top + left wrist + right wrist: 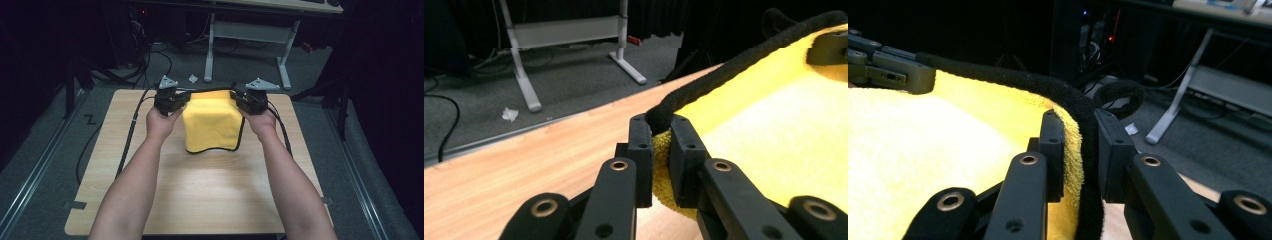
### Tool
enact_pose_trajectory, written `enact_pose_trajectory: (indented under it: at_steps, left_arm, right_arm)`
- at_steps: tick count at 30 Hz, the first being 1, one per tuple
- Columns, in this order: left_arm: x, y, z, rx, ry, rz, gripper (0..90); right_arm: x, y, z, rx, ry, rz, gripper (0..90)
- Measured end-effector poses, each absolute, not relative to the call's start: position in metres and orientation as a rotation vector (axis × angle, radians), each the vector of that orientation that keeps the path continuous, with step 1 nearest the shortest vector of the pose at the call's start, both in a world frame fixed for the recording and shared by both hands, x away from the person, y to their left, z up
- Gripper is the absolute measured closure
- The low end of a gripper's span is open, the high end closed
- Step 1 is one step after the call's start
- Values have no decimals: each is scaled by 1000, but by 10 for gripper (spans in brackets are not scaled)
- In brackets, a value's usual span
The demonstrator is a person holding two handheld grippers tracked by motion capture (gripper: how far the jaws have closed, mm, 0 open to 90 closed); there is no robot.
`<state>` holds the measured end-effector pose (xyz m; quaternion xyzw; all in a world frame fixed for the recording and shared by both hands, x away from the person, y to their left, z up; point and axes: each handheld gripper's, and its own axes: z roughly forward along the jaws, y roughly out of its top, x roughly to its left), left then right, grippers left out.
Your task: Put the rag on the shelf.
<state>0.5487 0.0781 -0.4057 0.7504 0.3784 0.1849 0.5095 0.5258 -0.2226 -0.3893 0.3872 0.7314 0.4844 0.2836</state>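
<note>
A yellow towel (212, 124) with a black hem hangs over the far middle of the wooden table (200, 190), held up by its two top corners. My left gripper (186, 100) is shut on the towel's left corner; the left gripper view has the yellow towel (774, 130) and its black hem pinched between the jaws of the left gripper (661, 131). My right gripper (237, 101) is shut on the right corner. The right gripper view shows the towel (923, 145) clamped in the right gripper (1080, 129). The towel's lower edge curls onto the table.
A white desk frame (247, 45) stands on the grey floor beyond the table. A crumpled scrap of paper (193, 78) lies near it. Black cables (131, 132) trail off the table's left side. Bare tabletop lies in front of the towel.
</note>
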Motion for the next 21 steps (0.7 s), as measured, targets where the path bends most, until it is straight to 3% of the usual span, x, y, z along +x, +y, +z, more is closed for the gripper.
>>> enact_pose_trajectory:
  at_steps: [21]
  left_arm:
    - [537,83,-448,1852,945,310,820]
  right_arm:
    - [524,-230,-428,1172,2024,1340,772]
